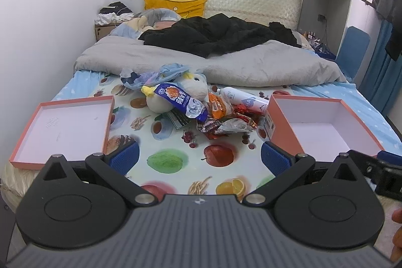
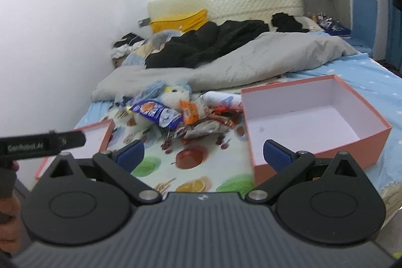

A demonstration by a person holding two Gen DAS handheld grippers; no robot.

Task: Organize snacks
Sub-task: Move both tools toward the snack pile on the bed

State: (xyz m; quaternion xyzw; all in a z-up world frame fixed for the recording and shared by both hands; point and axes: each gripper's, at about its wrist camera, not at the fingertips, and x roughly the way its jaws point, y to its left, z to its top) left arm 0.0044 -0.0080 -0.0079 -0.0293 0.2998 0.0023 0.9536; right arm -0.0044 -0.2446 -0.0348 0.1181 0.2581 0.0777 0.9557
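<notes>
Over the near edge of the bed (image 1: 326, 92), my left gripper (image 1: 199, 155) hangs with its blue pads (image 1: 124, 155) spread wide, holding and touching nothing. At the bed's left edge lies the shallow pink lid (image 1: 62, 127); the snack pile (image 1: 201, 109) sits mid-bed on the fruit-print sheet (image 1: 165, 157), against a plush toy (image 1: 173, 94). My right gripper (image 2: 203, 155) is likewise wide apart and empty, its right pad in front of the pink box (image 2: 314, 114).

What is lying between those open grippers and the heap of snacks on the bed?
Nothing visible. Only bare fruit-print sheet lies between the left gripper or right gripper and the snack pile. A stuffed toy lies in the pile, partly under a blue packet.
</notes>
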